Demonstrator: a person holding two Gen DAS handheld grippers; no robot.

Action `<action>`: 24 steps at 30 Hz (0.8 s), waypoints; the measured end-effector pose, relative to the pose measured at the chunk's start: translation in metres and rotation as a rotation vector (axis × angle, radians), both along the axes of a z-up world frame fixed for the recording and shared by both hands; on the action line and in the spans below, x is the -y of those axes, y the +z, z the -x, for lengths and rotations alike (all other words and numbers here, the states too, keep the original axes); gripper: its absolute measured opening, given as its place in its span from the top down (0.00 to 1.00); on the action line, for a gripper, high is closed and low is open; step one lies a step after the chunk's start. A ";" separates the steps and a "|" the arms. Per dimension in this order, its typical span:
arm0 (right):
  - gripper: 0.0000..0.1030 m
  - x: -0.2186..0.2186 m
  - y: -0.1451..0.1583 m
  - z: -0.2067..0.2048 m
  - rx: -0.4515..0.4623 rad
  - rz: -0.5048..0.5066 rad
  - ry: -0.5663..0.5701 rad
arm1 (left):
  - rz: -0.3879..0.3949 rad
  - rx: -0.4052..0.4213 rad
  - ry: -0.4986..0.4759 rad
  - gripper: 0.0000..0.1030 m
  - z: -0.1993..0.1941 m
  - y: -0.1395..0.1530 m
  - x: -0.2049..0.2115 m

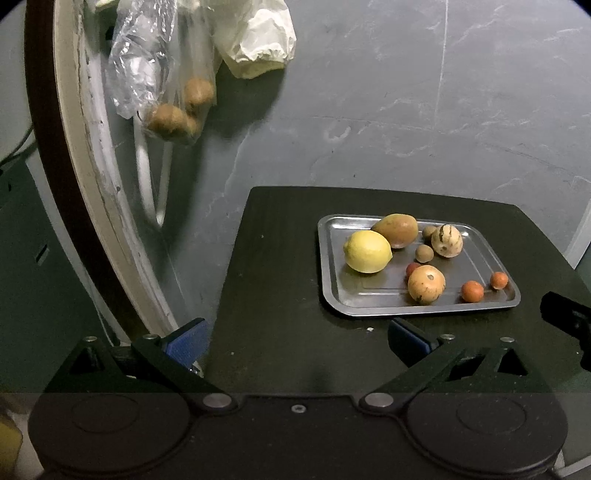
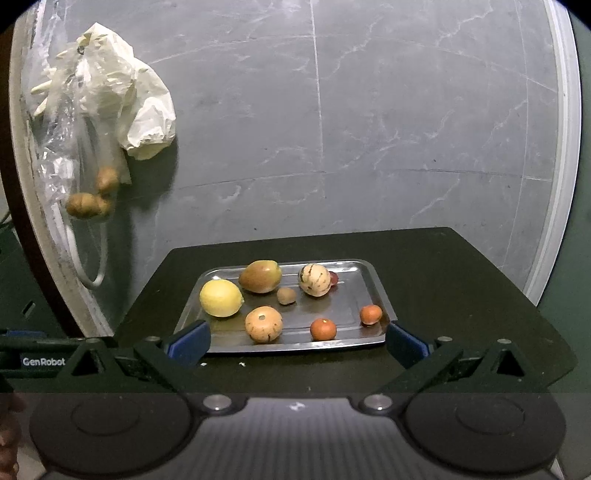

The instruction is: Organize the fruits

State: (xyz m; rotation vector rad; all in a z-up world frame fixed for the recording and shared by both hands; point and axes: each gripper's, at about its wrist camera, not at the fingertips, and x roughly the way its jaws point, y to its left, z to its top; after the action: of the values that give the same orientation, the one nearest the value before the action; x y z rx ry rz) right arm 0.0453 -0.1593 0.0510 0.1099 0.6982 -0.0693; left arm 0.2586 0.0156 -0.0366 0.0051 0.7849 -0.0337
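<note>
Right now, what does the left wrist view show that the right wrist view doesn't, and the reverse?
Left only: a second small brown fruit behind the striped one, and the right tool's edge. Right only: a "GenRobot" label at the left edge. Both: the tray, lemon, mango, hanging bags, and each view's own tool open.

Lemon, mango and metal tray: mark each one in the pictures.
lemon (image 2: pixel 221 297): right wrist view, middle of its yellow skin.
mango (image 2: pixel 259 276): right wrist view, centre of its body.
metal tray (image 1: pixel 334 295): left wrist view, bare floor near the left rim.
</note>
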 end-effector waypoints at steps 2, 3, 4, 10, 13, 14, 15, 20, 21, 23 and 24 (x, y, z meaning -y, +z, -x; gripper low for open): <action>0.00 -0.001 0.000 0.001 -0.003 0.000 0.006 | -0.006 0.011 -0.008 0.01 0.005 -0.001 -0.003; 0.00 -0.002 -0.001 0.002 -0.009 0.001 0.007 | -0.010 0.014 -0.009 0.01 0.007 -0.001 -0.004; 0.00 -0.002 -0.002 0.003 -0.015 0.002 0.007 | -0.015 0.014 -0.012 0.01 0.009 -0.002 -0.005; 0.00 -0.004 -0.004 0.006 -0.032 0.008 0.001 | -0.010 0.005 -0.007 0.01 0.014 -0.005 -0.013; 0.00 -0.004 -0.005 0.007 -0.036 0.010 0.004 | -0.009 0.002 -0.006 0.01 0.016 -0.006 -0.014; 0.00 -0.004 -0.005 0.007 -0.038 0.010 0.003 | -0.008 0.001 -0.006 0.01 0.016 -0.006 -0.014; 0.00 -0.004 -0.005 0.007 -0.038 0.010 0.003 | -0.008 0.001 -0.007 0.01 0.016 -0.006 -0.015; 0.00 -0.003 -0.005 0.009 -0.039 0.008 0.005 | -0.010 0.002 -0.010 0.01 0.017 -0.006 -0.014; 0.00 -0.002 -0.005 0.009 -0.040 0.008 0.006 | -0.010 0.001 -0.011 0.01 0.017 -0.006 -0.014; 0.00 -0.001 -0.005 0.009 -0.041 0.008 0.007 | -0.010 0.003 -0.010 0.01 0.018 -0.006 -0.013; 0.00 -0.001 -0.005 0.009 -0.041 0.008 0.007 | -0.010 0.003 -0.010 0.01 0.018 -0.006 -0.013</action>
State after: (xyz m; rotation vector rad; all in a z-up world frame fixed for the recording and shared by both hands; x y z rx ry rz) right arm 0.0358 -0.1582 0.0464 0.0988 0.7391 -0.0677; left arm 0.2410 0.0287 -0.0426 0.0185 0.7817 -0.0391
